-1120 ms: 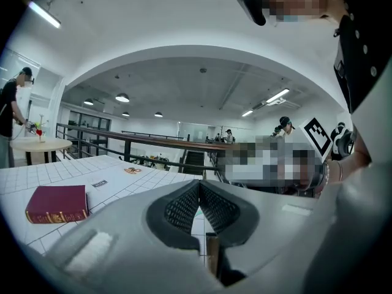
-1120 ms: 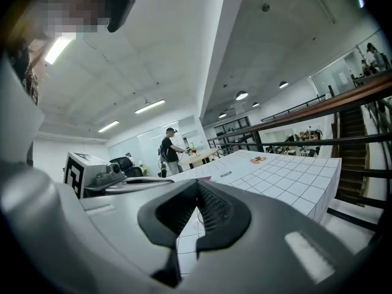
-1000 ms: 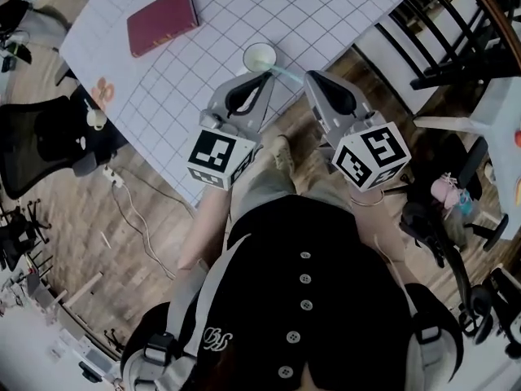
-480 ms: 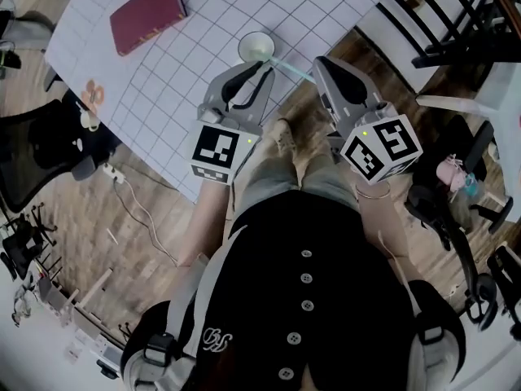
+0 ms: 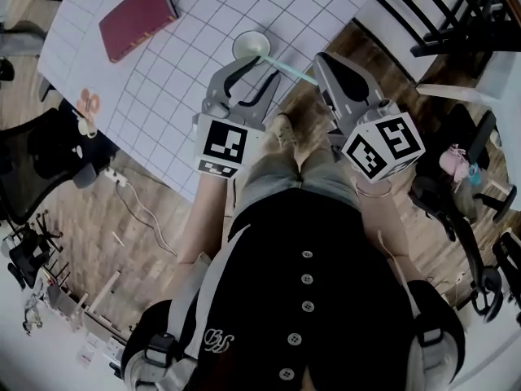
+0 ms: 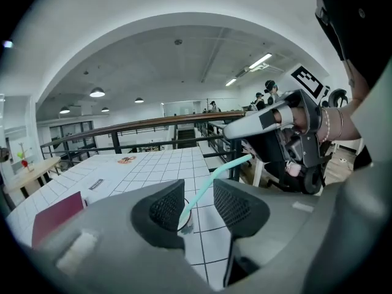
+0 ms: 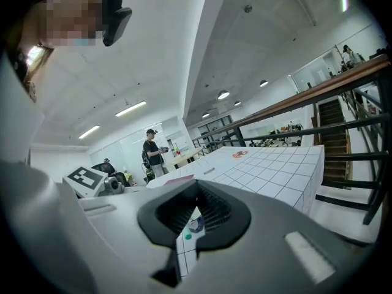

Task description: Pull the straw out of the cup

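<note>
Cup sits near table edge; left claw just opening (empty), right claw seemingly pinching straw.

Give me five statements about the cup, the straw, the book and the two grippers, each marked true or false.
1. The straw stands in the cup. True.
2. The left gripper is clamped on the cup. False: its jaws have just been opening and stand apart with nothing gripped; the cup is beyond them.
3. The right gripper is shut on the straw's free end. True.
4. The cup lies tipped on its side. False: it stands upright on the table.
5. The red book touches the cup. False: it lies well apart from it.
</note>
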Motion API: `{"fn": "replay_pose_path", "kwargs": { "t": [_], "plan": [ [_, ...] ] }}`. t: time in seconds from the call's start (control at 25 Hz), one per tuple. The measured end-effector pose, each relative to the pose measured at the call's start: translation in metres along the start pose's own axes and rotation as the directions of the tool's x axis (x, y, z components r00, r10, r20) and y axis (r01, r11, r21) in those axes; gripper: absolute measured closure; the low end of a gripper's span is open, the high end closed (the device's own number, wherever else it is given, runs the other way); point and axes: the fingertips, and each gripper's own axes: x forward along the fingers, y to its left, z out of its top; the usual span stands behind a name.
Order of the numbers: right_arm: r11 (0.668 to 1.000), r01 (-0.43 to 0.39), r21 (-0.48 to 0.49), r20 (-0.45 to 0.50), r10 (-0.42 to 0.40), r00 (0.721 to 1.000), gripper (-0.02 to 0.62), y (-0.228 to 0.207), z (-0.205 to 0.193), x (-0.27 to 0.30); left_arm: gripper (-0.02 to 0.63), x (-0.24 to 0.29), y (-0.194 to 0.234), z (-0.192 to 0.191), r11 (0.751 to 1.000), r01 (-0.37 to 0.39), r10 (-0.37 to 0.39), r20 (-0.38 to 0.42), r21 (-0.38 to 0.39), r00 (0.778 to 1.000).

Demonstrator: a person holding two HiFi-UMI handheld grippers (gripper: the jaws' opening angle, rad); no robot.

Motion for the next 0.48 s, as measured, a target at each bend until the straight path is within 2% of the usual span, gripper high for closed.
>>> {"fn": "replay_pose_path", "kwargs": {
  "t": [0.16, 0.48],
  "plan": [
    [1.000, 0.015, 0.012, 0.001, -0.015, 1.000, 0.595, -0.004, -0.002, 0.000, 0.456, 0.008, -0.003, -0.013, 0.998, 0.028, -0.024, -0.055, 0.065, 0.998],
    [0.999, 0.038, 0.032, -0.004, -0.038, 0.999, 0.595, -0.015, -0.008, -0.004, 0.466, 0.024, -0.005, -0.018, 0.981, 0.063, -0.046, -0.096, 0.181, 0.994]
  ]
}}
